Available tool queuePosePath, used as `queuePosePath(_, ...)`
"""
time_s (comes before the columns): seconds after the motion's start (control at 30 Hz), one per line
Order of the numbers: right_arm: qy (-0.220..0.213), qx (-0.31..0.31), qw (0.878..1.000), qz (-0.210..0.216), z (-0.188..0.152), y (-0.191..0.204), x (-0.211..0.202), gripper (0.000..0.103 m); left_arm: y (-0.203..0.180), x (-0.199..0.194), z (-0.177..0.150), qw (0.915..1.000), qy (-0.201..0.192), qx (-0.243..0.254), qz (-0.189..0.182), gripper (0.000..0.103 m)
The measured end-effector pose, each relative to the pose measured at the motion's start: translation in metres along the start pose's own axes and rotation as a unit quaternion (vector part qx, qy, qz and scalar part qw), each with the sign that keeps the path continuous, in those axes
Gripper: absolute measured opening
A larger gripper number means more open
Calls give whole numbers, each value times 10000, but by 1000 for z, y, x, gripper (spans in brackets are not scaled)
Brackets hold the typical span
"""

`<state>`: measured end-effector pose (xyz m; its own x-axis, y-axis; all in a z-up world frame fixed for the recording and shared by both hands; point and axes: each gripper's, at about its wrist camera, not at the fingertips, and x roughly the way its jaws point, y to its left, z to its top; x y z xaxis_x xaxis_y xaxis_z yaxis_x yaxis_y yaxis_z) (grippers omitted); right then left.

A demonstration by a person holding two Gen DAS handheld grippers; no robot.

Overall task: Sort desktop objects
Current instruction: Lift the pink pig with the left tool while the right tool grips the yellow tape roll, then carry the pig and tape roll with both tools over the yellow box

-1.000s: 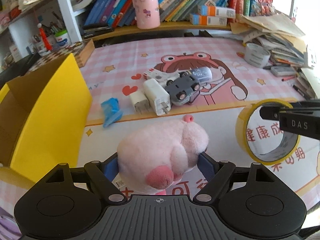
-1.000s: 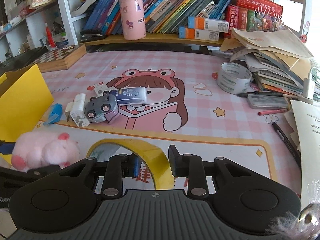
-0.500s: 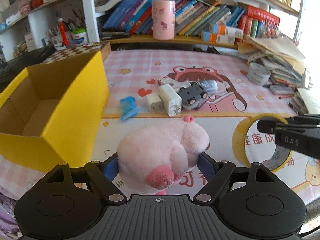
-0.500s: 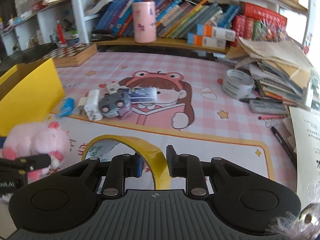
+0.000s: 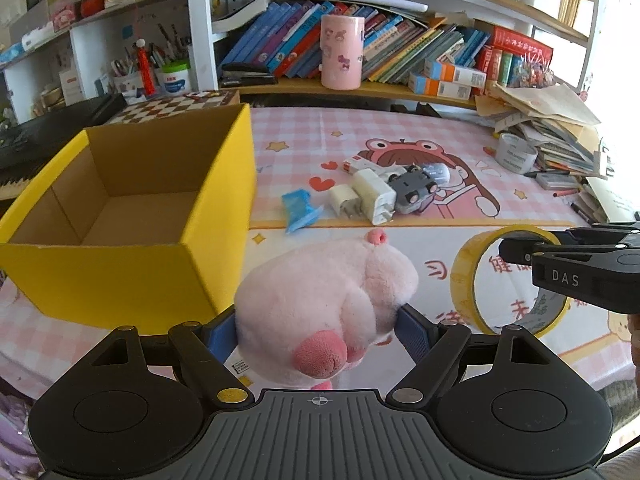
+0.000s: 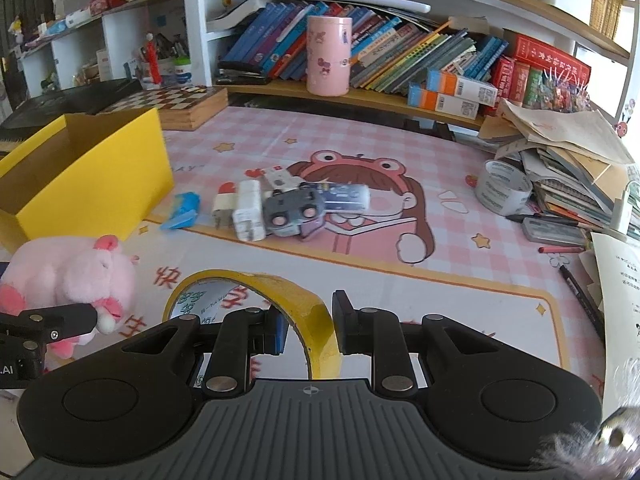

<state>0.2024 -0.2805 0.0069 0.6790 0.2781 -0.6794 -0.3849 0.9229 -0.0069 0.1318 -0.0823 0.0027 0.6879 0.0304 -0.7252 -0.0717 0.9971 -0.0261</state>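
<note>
left gripper (image 5: 318, 326) jaws grasp pink plush (image 5: 326, 300) | right gripper (image 6: 308, 330), marked "DAS", clenches yellow tape roll (image 6: 256, 300)

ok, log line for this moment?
left gripper: shut on pig | right gripper: shut on tape | box: empty, beside pig

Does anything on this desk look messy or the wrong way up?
Yes. The grey toy car lies upside down, wheels up, jumbled against the white chargers. At the right edge, a stack of papers and books is splayed and sliding unevenly.
</note>
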Motion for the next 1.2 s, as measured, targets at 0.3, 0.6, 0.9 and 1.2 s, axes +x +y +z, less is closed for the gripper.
queuePosePath(0.3,-50,120,9998,-119,-9,36,-13,21,30,-13,-16,9998,3,126,-146,82)
queuePosePath(0.6,-5,112,9999,-128,-27,81,-32,21,66,-36,-38,9998,7,66,-180,82)
queuePosePath(0.9,11,254,9995,-167,-53,125,-52,21,95,-59,-64,9994,85,219,-269,82)
queuePosePath(1.2,47,405,9991,-71,-80,166,-67,21,126,-83,-92,9995,133,225,-171,82)
